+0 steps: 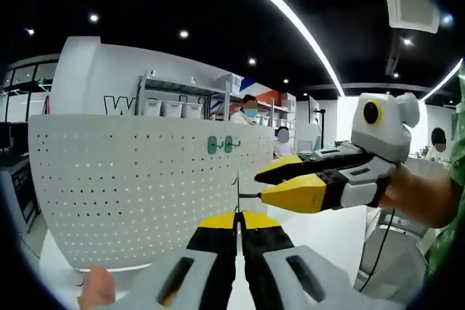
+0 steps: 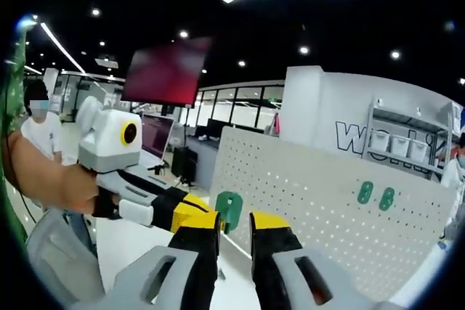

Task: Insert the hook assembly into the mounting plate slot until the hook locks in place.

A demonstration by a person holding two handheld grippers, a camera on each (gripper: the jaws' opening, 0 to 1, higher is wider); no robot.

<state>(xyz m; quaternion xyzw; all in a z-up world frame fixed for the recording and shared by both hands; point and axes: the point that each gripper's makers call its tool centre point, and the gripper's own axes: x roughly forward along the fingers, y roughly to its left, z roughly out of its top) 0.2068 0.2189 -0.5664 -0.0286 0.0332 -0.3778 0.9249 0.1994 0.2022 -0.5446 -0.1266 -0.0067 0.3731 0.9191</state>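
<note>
Pinching a thin green hook (image 1: 237, 195) edge-on between pressed-together left gripper (image 1: 238, 221) tips; right gripper (image 1: 280, 183) slightly parted alongside, grip unclear. Pegboard (image 1: 131, 186) behind, 2 hooks (image 1: 222, 144) already mounted. Could twist, miss holes, drop.

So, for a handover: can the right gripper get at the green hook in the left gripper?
Probably yes: the right gripper stands open beside the green hook, which the left gripper holds; nothing lies between.
</note>
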